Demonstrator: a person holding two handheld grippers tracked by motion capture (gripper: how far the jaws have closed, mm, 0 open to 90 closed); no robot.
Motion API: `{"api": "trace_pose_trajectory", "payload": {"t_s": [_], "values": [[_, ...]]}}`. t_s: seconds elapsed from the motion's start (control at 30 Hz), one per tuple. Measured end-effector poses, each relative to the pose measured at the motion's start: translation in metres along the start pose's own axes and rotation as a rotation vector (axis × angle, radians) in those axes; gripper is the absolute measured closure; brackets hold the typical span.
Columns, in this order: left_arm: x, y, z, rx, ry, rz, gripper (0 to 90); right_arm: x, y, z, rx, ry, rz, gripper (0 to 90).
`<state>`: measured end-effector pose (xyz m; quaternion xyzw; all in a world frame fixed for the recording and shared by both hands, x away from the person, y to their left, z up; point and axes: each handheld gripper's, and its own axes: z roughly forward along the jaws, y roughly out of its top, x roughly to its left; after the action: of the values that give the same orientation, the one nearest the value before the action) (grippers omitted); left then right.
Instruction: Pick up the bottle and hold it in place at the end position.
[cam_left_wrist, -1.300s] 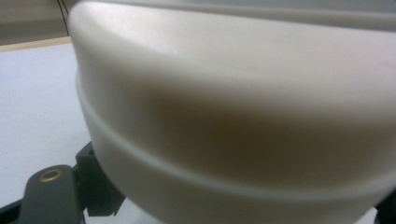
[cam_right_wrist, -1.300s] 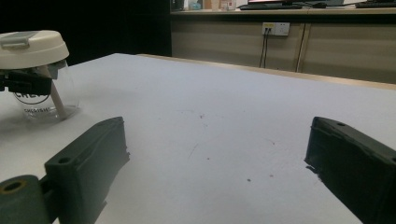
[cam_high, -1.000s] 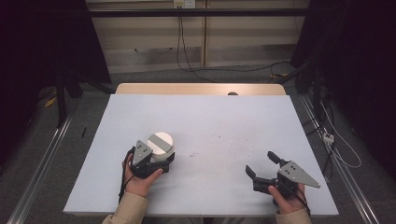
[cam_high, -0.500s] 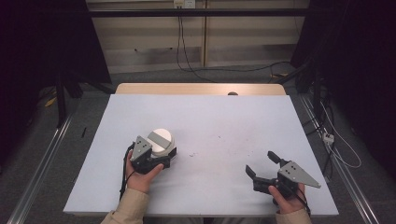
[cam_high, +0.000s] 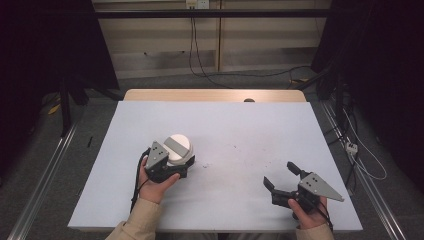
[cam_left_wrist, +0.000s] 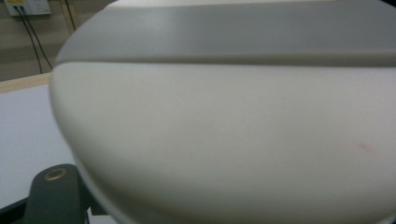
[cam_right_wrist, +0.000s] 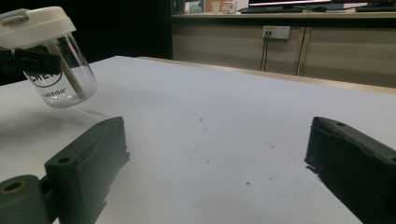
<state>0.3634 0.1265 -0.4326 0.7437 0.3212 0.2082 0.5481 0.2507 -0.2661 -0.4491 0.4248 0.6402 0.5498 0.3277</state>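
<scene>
Now the left gripper (cam_high: 184, 161) clamps the cup (cam_right_wrist: 56, 70) tilted off the table (cam_high: 240, 135); the right gripper (cam_high: 281, 176), jaws wide and empty, sits well apart to its right.

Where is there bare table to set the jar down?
The widest bare patch lies between the jar in the left gripper and the right gripper. The far half of the table is bare too. The left near area is crowded.
</scene>
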Motion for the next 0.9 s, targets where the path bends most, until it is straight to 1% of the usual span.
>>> {"api": "trace_pose_trajectory", "payload": {"t_s": [0.03,0.07,0.1,0.2,0.33,0.37,0.47,0.6,0.67,0.7,0.73,0.77,0.8,0.87,0.9], "values": [[-0.001,0.000,0.001,0.005,-0.008,0.005,18.5,0.000,0.000,0.000,-0.002,-0.001,0.004,4.8],[-0.002,0.001,0.001,0.018,-0.020,0.018,18.6,0.000,0.000,0.000,-0.001,0.001,0.000,4.9],[-0.003,0.002,0.002,0.034,-0.021,0.029,18.6,0.000,0.000,0.000,-0.001,-0.001,0.000,4.8],[-0.004,0.004,0.004,0.044,-0.037,0.027,18.7,-0.001,0.000,0.000,0.001,-0.003,0.004,4.8],[-0.003,0.005,0.007,0.047,-0.033,0.019,18.7,-0.001,0.000,-0.001,-0.001,-0.004,0.004,4.8],[-0.002,0.007,0.008,0.054,-0.045,0.022,18.7,-0.001,0.000,-0.001,-0.002,-0.004,0.004,4.8],[-0.002,0.009,0.011,0.059,-0.043,0.041,18.7,-0.002,0.000,-0.001,-0.001,-0.006,0.004,4.8],[-0.001,0.011,0.015,0.062,-0.044,0.026,18.7,-0.002,0.000,-0.001,-0.004,-0.006,0.005,4.8],[0.000,0.012,0.017,0.071,-0.053,0.004,18.7,-0.002,0.000,-0.001,-0.007,-0.006,0.010,4.8],[0.000,0.012,0.018,0.079,-0.065,-0.001,18.7,-0.002,0.000,-0.001,-0.007,-0.006,0.010,4.8],[0.000,0.013,0.019,0.082,-0.066,0.009,18.7,-0.002,0.000,-0.001,-0.008,-0.006,0.010,4.9],[-0.001,0.013,0.021,0.096,-0.070,0.019,18.8,-0.002,0.000,-0.001,-0.008,-0.006,0.010,4.8],[-0.001,0.013,0.022,0.100,-0.076,0.015,18.7,-0.002,0.000,-0.001,-0.008,-0.007,0.009,4.8],[0.000,0.014,0.025,0.093,-0.081,0.004,18.7,-0.002,0.000,-0.001,-0.008,-0.007,0.008,4.8],[0.001,0.014,0.026,0.088,-0.081,0.011,18.7,-0.002,0.000,-0.001,-0.007,-0.007,0.004,4.8]]}}
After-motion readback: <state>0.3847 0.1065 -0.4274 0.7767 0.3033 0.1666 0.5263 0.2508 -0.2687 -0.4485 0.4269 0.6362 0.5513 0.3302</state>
